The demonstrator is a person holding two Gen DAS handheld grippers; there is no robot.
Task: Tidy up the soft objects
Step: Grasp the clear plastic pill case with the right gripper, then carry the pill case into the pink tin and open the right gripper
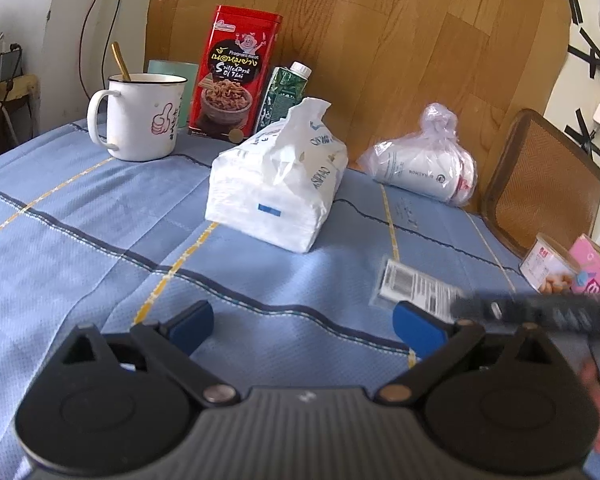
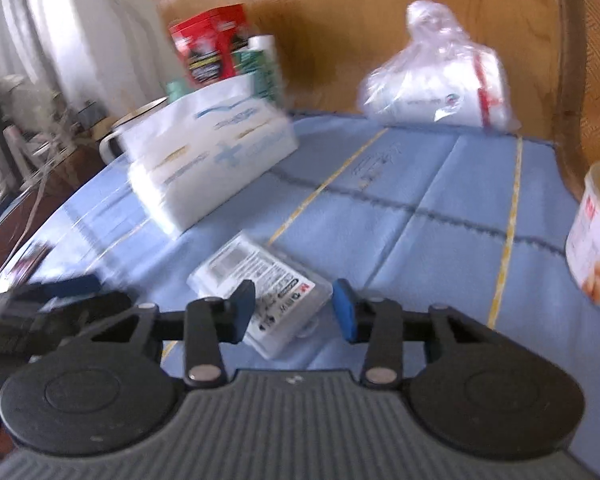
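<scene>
Three soft things lie on my bench point(image 1: 80, 216): a flat packet point(image 2: 260, 288), a tissue pack point(image 1: 276, 184) and a knotted bag point(image 1: 424, 160). The packet lies label-up on the blue cloth, near the front edge, just ahead of my right claw point(image 2: 294, 308). That claw is released, its blue pads parted to either side of the packet's near end; whether a pad already touches the wrapper I cannot tell through the blur. I judge the spread is set to straddle the thin packet from its edges, since a flat, limp item offers no other purchase.

My left claw point(image 1: 304, 326) is likewise released and grasps nothing, poised low over bare cloth and aimed at the tissue pack, which stands mid-bench with a tissue pulled up from its slot. The bag rests further back by the wooden board point(image 1: 380, 40), well apart from the pack.

Left view only: the mug point(image 1: 140, 120) with its spoon, the red tin point(image 1: 236, 76) and green carton point(image 1: 284, 96) ranged behind the pack, and my right claw entering as a dark blurred bar over the packet. Right view only: the packet's full outline between the pads. A small tub point(image 2: 596, 236) at the right edge appears in both.
</scene>
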